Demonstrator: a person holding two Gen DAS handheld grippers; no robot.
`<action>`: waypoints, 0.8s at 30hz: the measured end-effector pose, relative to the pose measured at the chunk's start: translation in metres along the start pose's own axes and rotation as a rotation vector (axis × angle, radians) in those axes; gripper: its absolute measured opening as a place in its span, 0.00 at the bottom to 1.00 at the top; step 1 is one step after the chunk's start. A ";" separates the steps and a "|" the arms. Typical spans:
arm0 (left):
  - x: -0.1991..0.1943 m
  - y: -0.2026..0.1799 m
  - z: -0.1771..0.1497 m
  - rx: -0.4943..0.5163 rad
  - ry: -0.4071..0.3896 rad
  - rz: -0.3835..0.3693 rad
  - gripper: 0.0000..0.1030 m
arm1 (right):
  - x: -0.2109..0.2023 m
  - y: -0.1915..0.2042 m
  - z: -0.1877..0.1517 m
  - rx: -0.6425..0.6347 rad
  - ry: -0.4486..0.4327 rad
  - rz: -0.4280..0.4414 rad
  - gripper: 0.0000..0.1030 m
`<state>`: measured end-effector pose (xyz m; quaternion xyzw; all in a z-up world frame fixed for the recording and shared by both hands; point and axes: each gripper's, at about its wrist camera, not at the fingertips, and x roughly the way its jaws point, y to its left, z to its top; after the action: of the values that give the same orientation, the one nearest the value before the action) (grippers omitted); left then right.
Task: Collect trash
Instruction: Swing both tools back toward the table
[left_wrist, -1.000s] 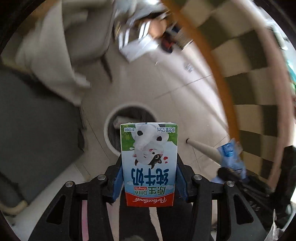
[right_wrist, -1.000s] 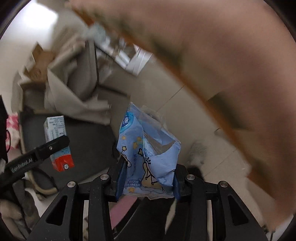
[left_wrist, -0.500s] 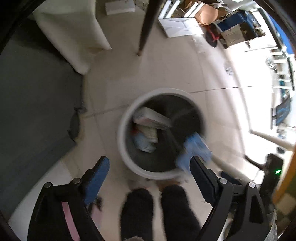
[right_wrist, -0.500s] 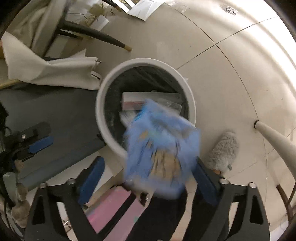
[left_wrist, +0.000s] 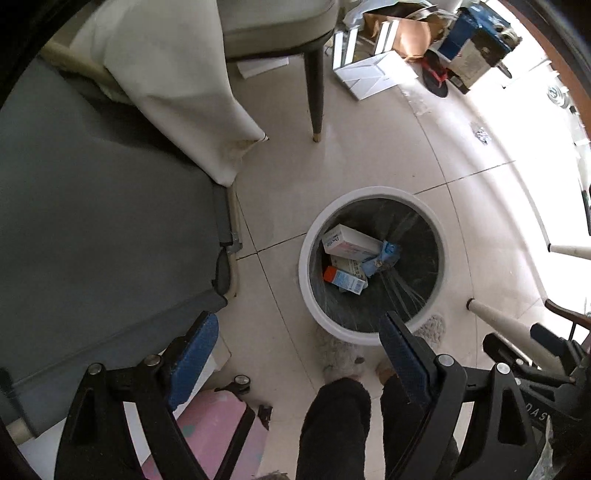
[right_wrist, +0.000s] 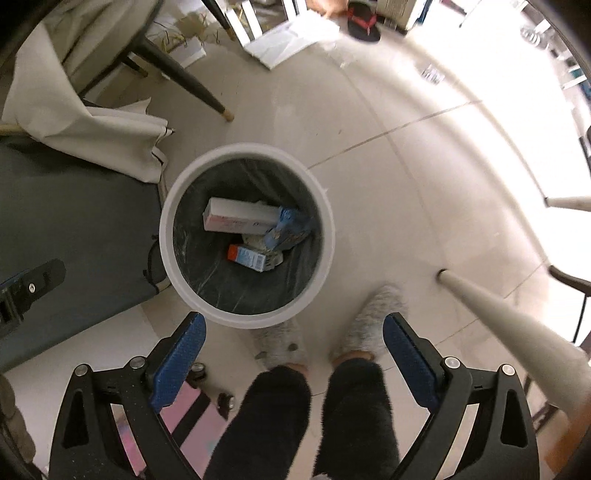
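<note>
A round bin with a white rim (left_wrist: 306, 266) (right_wrist: 167, 236) and a dark liner stands on the tiled floor below both grippers. Inside lie a white and pink box (left_wrist: 351, 243) (right_wrist: 240, 219), the milk carton (left_wrist: 345, 278) (right_wrist: 247, 257) on its side, and the crumpled blue wrapper (left_wrist: 384, 256) (right_wrist: 290, 229). My left gripper (left_wrist: 299, 332) points down, open, with nothing between its blue pads; the bin lies just past its right finger. My right gripper (right_wrist: 295, 328) is open and empty too, with the bin just beyond its left finger.
A person's legs in dark trousers (right_wrist: 354, 413) and fluffy grey slippers (right_wrist: 373, 321) stand beside the bin. A dark chair leg (left_wrist: 316, 96), a cream cloth (left_wrist: 177, 85) over a grey pad (left_wrist: 92, 221), a white table leg (right_wrist: 509, 314) and cardboard boxes (left_wrist: 373, 72) ring the floor.
Both grippers went from shut to open. The milk carton left the left one and the blue wrapper the right one; both now lie in the bin. Both hands sank towards the bin.
</note>
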<state>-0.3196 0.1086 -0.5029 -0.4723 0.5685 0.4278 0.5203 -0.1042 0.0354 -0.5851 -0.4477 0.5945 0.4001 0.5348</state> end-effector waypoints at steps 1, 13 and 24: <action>-0.005 -0.001 0.000 0.004 -0.001 -0.001 0.86 | -0.008 0.000 -0.001 -0.002 -0.004 0.000 0.95; -0.105 -0.013 -0.023 0.048 -0.013 -0.018 0.86 | -0.130 0.000 -0.023 0.016 -0.065 0.005 0.95; -0.241 -0.013 -0.046 0.072 -0.095 -0.032 0.86 | -0.277 0.004 -0.057 0.061 -0.125 0.101 0.95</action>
<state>-0.3129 0.0837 -0.2586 -0.4413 0.5505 0.4209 0.5701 -0.1161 0.0113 -0.3036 -0.3748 0.5939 0.4352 0.5634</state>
